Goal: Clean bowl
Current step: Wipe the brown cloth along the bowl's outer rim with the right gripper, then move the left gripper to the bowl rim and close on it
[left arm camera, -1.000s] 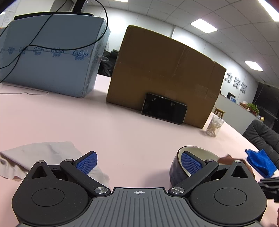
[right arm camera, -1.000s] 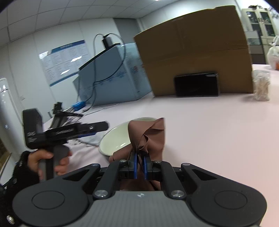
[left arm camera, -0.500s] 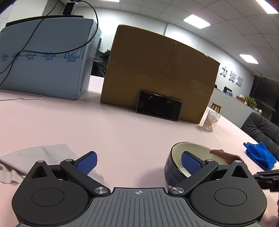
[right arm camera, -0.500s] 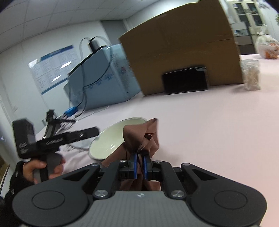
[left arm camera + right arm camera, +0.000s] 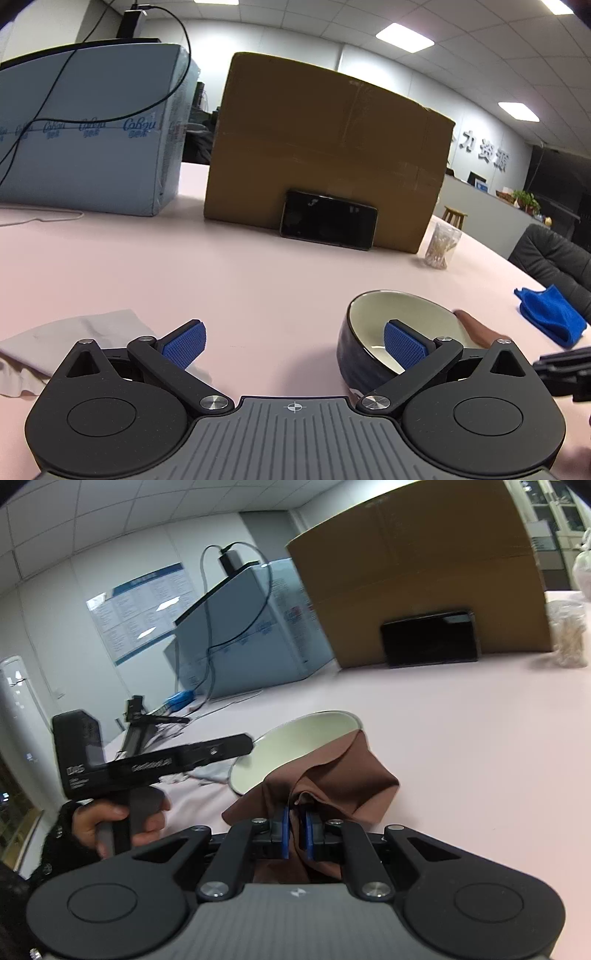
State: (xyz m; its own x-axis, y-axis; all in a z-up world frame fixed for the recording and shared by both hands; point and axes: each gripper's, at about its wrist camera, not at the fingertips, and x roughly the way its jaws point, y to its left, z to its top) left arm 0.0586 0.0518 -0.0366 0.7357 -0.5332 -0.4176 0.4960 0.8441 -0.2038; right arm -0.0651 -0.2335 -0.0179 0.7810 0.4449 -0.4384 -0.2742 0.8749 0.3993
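A bowl point(image 5: 373, 325), dark outside and cream inside, stands on the pink table at the lower right of the left wrist view. My left gripper point(image 5: 293, 345) is open, its right finger over the bowl's near rim. In the right wrist view the bowl point(image 5: 295, 746) lies just ahead. My right gripper point(image 5: 295, 830) is shut on a brown cloth point(image 5: 332, 779) that drapes against the bowl's near edge. The left gripper's body and the hand holding it show at the left of that view.
A large cardboard box point(image 5: 325, 155) with a black phone point(image 5: 328, 219) leaning on it stands at the back. A pale blue box point(image 5: 88, 140) with cables is back left. A grey cloth point(image 5: 70, 339), a blue cloth point(image 5: 550, 317) and a jar of swabs point(image 5: 441, 245) lie around.
The left gripper has moved in and lowered so its right finger sits over the bowl. The right gripper has brought the brown cloth closer to the bowl's edge.
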